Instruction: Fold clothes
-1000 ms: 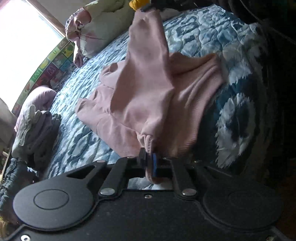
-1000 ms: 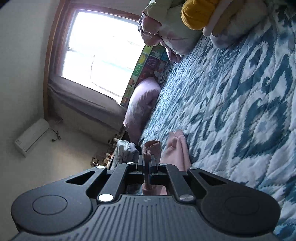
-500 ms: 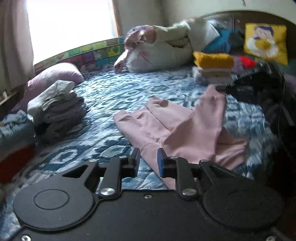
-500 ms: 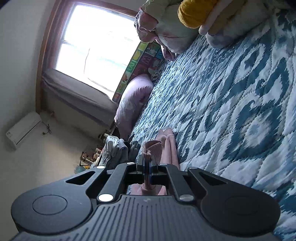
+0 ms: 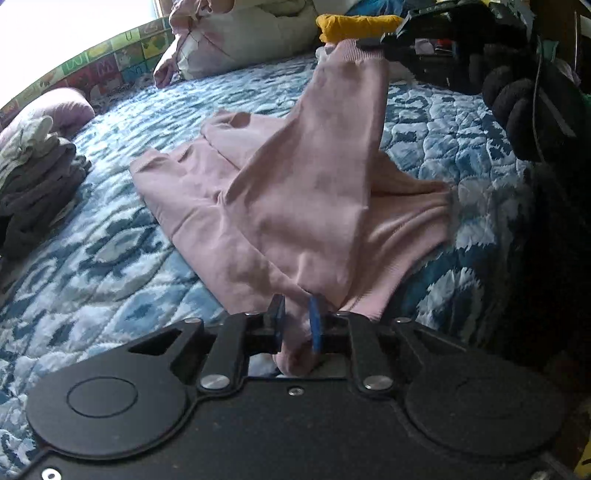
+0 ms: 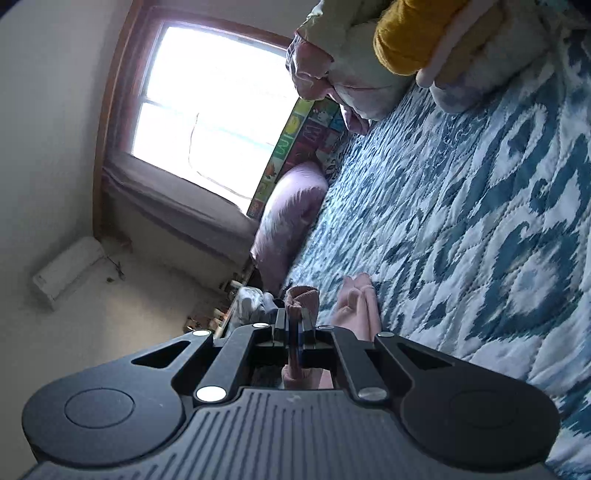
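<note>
A: Left view first. How far along are you?

B: Early on this piece, I'd say. The pink garment [image 5: 306, 206] is half on the quilt [image 5: 110, 266], rumpled and not squared up. Your left gripper [image 5: 297, 325] has a bunched hem between its pads; its jaws have just been closing, now narrow and pinching that cloth. Across the bed your right gripper [image 5: 373, 43] holds the ribbed cuff up, so one part hangs stretched between your two hands.

A: Anything finished?

B: A grey stack [image 5: 37, 173] sits at the left edge of the bed and a yellow piece [image 5: 351, 24] lies folded on others at the far end, so some clothes look done.

A: And the right view?

B: Your right gripper [image 6: 294, 334] is clamped tight on a pink fold, which pokes out past the tips. More pink cloth lies on the quilt [image 6: 480, 221] just beside it. No clean fold is laid down yet.
</note>
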`<state>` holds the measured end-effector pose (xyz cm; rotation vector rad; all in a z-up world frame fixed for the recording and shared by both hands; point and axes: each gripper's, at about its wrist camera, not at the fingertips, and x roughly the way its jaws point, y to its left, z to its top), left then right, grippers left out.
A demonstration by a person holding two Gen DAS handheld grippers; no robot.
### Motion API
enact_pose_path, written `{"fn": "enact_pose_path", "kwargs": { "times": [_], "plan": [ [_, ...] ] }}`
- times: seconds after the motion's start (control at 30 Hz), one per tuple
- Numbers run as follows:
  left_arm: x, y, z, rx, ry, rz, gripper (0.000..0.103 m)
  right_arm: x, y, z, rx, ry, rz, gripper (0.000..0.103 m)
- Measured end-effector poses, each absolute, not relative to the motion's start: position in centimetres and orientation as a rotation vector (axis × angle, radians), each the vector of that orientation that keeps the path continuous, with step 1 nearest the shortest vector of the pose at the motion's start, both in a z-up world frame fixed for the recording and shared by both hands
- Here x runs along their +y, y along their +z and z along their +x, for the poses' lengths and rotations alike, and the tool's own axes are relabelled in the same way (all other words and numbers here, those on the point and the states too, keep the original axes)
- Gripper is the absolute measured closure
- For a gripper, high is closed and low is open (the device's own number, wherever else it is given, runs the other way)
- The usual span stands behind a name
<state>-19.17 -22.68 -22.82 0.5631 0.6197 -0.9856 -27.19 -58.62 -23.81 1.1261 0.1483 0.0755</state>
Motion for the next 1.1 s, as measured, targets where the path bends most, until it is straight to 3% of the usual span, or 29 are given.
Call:
{"fn": "enact_pose_path", "kwargs": {
  "times": [0.2, 0.5, 0.73, 1.1],
  "plan": [
    [-21.0, -20.2, -17.6, 0.57, -0.956, 0.418, 0.09, -59.0, -24.6, -27.2, 0.176, 0.049, 1.158, 0.097],
    [-22.8, -20.7, -14.1, 0.528, -0.76, 0.29, 0.09, -58.9, -25.5, -26.8, 0.216, 0.051, 1.18, 0.096],
    [-26.6, -23.4, -12.2, 0.602, -0.767, 0.403, 0.09, -59.0, -25.6, -26.4, 0.227, 0.049, 1.167, 0.096],
    [-23.8, -20.6, -13.1, 0.536, -0.819, 0.28, 0.09, -59.1, -25.3, -26.0, 0.237, 0.019, 1.117, 0.096]
  ]
}}
